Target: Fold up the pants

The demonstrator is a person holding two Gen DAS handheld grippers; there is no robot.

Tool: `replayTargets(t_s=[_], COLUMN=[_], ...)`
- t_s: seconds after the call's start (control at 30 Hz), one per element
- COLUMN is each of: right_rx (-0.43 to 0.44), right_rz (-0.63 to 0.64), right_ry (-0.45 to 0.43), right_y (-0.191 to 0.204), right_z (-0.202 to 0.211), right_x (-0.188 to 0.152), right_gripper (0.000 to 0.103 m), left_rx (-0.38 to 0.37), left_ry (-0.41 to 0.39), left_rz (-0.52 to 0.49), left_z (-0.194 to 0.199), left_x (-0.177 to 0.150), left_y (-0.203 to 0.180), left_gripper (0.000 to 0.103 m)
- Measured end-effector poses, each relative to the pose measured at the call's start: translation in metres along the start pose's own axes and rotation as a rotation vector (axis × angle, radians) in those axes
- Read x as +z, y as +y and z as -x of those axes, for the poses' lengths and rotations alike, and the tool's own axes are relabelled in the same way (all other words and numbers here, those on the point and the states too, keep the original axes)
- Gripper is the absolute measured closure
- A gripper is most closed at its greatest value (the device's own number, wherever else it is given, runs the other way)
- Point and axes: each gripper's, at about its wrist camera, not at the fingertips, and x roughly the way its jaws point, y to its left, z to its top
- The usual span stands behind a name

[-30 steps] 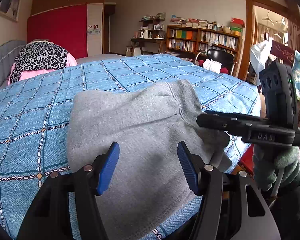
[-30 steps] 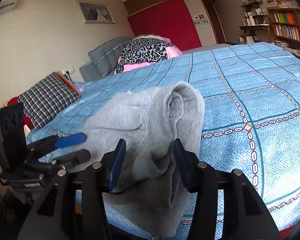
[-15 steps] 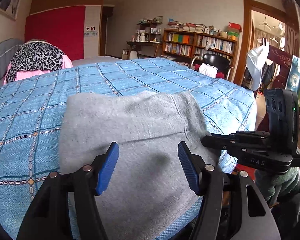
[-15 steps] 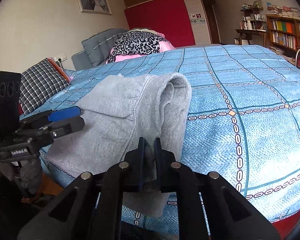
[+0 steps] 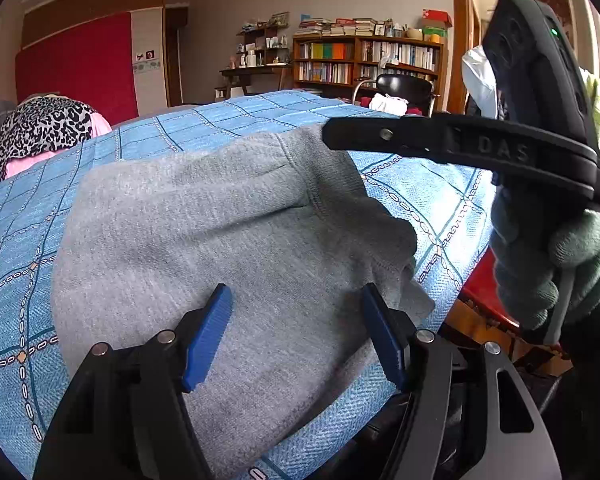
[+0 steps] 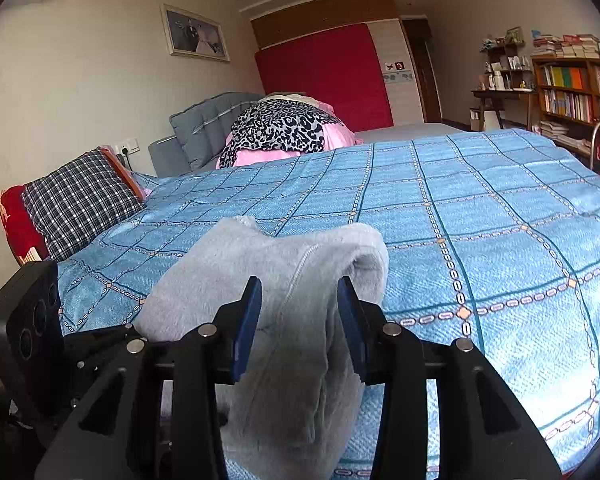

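The grey pants [image 5: 220, 232] lie folded in a thick bundle at the near edge of the blue checked bed cover [image 5: 40, 208]. My left gripper [image 5: 296, 332] is open, its blue pads on either side of the cloth's near part without pinching it. My right gripper [image 6: 300, 320] is open, its jaws straddling the bundle's rolled end [image 6: 300, 256]. In the left wrist view the right gripper [image 5: 328, 136] reaches in from the right over the bundle's far corner. The left gripper's body [image 6: 28, 320] shows at the lower left of the right wrist view.
A leopard-print and pink pile [image 6: 284, 128] lies at the bed's far end by a grey headboard [image 6: 208, 128]. A checked pillow [image 6: 80, 200] sits at the left. Bookshelves [image 5: 364, 60], a desk and a black chair [image 5: 404, 88] stand beyond the bed.
My right gripper, shut on the cloth half a second ago, has opened and risen over the bundle's far corner. The bundle's right end now looks rumpled. My left gripper stays open.
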Motion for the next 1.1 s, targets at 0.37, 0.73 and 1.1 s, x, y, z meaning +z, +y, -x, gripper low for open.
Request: replayTargets(t_s=[0.37, 0.73, 1.1], right_rx=[-0.078, -0.073, -0.069], right_rz=[0.114, 0.091, 0.089], right_ry=[0.134, 0.118, 0.103], right_y=[-0.003, -0.017, -0.019], right_z=[-0.082, -0.091, -0.087], right_x=[0.011, 0.001, -0.003], right_gripper=[0.063, 0.063, 0.063], left_rx=[-0.028, -0.037, -0.064], left_ry=[-0.006, -0.008, -0.002], left_rz=[-0.01, -0.009, 0.038], left_z=[0.001, -0.001, 0.007], left_x=[-0.006, -0.007, -0.001], left_y=[-0.002, 0.001, 0.013], left_gripper=[0.037, 0.037, 0.037])
